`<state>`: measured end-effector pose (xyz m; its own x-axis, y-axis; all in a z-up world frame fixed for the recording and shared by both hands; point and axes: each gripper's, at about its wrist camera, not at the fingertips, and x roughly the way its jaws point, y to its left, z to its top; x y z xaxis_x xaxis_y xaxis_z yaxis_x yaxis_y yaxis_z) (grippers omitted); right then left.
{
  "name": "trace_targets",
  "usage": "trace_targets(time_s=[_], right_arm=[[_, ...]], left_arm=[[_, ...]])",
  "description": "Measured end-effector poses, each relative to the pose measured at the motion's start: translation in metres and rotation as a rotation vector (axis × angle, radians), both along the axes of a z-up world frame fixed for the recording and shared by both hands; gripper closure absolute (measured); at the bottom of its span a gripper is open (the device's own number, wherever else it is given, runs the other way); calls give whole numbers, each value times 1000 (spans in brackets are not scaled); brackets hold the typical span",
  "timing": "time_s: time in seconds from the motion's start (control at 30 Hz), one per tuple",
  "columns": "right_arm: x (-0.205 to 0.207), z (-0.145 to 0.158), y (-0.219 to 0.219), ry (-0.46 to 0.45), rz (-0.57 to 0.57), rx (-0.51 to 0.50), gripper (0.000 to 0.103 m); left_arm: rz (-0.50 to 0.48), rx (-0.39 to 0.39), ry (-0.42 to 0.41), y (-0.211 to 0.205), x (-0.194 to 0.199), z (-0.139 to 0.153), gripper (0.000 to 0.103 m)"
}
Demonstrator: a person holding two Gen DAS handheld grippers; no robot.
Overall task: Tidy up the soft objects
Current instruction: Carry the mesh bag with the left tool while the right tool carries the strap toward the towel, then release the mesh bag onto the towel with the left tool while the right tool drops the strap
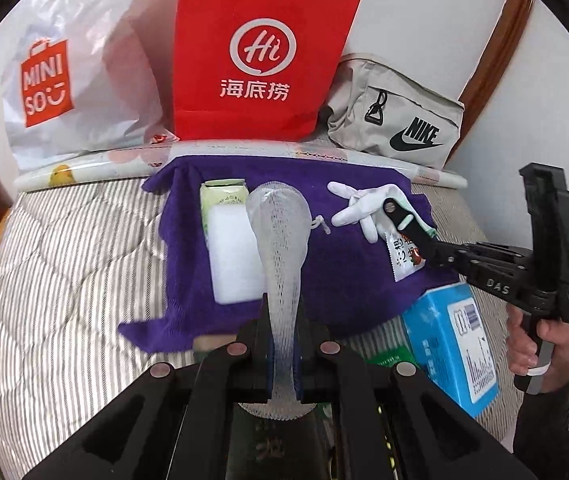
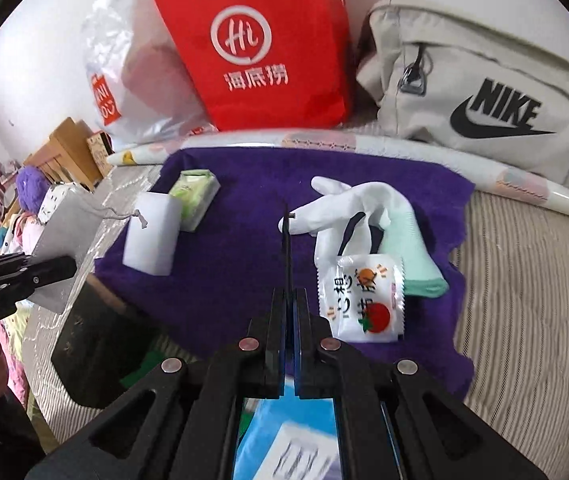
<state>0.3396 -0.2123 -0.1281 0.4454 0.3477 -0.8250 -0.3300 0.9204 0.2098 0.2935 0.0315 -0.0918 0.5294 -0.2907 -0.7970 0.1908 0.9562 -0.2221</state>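
left gripper (image 1: 282, 344) is pinching the mesh pouch (image 1: 280, 216) by its neck so it hangs clear, right gripper (image 2: 286, 332) pressed together, holding nothing over the purple cloth (image 2: 244, 264)

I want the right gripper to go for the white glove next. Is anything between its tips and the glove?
Nothing visible stands between them. The right gripper, shut and empty, points at the white glove across bare purple cloth. The snack sachet lies over the glove's near side, right of the tips.
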Motion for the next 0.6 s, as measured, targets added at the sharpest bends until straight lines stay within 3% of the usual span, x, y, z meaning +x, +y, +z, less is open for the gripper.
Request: trace_targets(time_s=[0.4,0.6], right_arm=[[32,-33,9,144,30,-26,97],[28,-30,3,136,24,-20,93]], left_arm=[[-12,-38,73,-16,48,-13,96],[-24,-20,108,-32,67,-25,96]])
